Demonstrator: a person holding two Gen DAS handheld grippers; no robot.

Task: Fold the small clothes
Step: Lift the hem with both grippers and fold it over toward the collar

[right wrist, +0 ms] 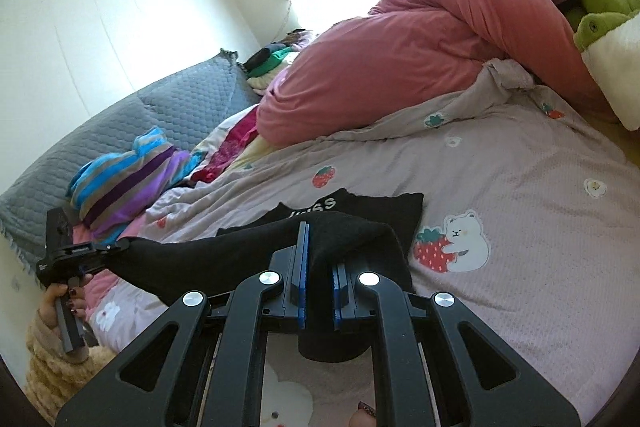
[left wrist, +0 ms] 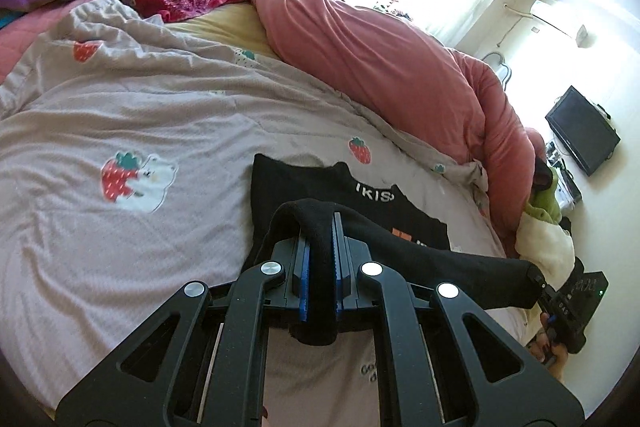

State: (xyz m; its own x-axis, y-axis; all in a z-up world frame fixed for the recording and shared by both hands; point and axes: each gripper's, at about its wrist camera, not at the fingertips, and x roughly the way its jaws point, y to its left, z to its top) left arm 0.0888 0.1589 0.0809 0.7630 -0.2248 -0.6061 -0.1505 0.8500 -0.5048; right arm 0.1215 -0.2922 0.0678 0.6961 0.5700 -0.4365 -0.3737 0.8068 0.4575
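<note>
You have the black garment stretched between your two grippers above the bed, with its lower part still lying on the pale strawberry-print bedspread. Your left gripper has its jaws clenched on a thick fold of the black fabric, which bunches up over the blue-lined fingers and hangs down behind them. Your right gripper is likewise clamped on the other raised edge of the garment, the cloth draped over and between its blue pads. From each wrist view you can see the opposite gripper at the far end of the taut black fold: the right one at the lower right edge of the left view, and the left one at the left edge of the right view, gripped by your left hand in a fuzzy cream sleeve. The flat part of the garment shows white lettering and, in the left view, an orange patch. Beyond it a rolled pink quilt lies across the bed, with a striped pillow and a grey quilted headboard near the wall. A green plush toy rests against the pink quilt's end, and a dark monitor sits off the bed in the left view.
</note>
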